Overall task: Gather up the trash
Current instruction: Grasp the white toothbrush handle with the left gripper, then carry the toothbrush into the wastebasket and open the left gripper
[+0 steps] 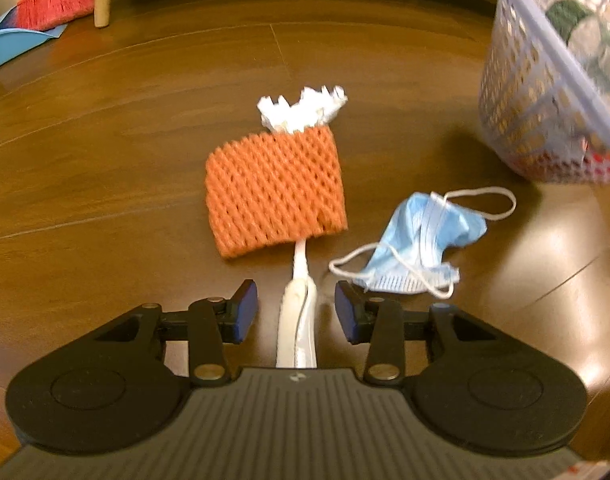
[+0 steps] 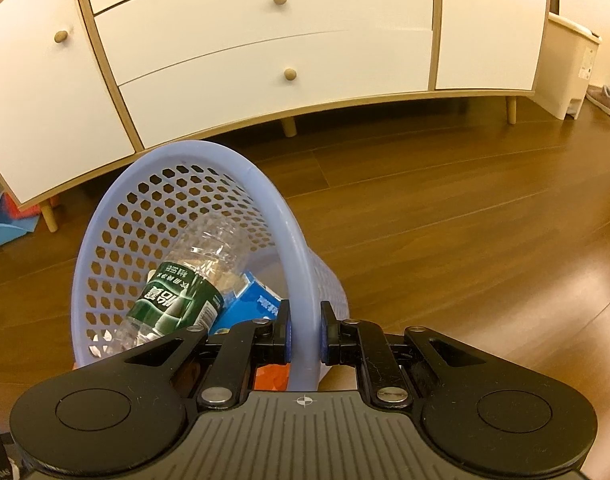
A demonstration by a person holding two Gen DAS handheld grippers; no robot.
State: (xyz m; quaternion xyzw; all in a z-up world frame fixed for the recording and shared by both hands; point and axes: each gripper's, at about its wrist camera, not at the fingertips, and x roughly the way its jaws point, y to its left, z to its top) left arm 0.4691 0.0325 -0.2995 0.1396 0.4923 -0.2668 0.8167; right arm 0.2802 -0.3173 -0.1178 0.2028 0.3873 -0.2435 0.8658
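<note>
1. Left wrist view, lower centre: left gripper (image 1: pixel 296 312) is spread, blue pads either side of a white toothbrush-like plastic handle (image 1: pixel 297 320) but touching neither side; nothing grasped.
2. Risk: the handle is thin and lies flat on the brown wooden floor (image 1: pixel 105 160), so closing too high could miss it or pinch only an edge and let it swivel out.
3. Mid-frame: an orange foam mesh sleeve (image 1: pixel 275 190) covers the handle's far part, with crumpled white paper (image 1: pixel 303 110) poking out beyond it. Whether the sleeve is attached I cannot tell; on a lift it may slide off and drop.
4. Just right of the jaws: a crumpled blue surgical face mask with white ear loops (image 1: pixel 415 246). One loop lies near the right pad and could snag.
5. Upper right: a lavender perforated plastic basket (image 1: pixel 545 92), blurred and tilted.
6. Right wrist view, lower centre: right gripper (image 2: pixel 303 334) is clamped on that basket's rim (image 2: pixel 301 280). Risk: the one-point hold could let it twist and spill.
7. Only this view shows the contents, a clear plastic bottle with green label (image 2: pixel 181 296) and a blue carton (image 2: pixel 251 306), plus the white wood-trimmed cabinet (image 2: pixel 265 60) behind.
8. Only the left view shows the uncollected floor trash, and a red broom with blue dustpan (image 1: pixel 37 12) upper left.
</note>
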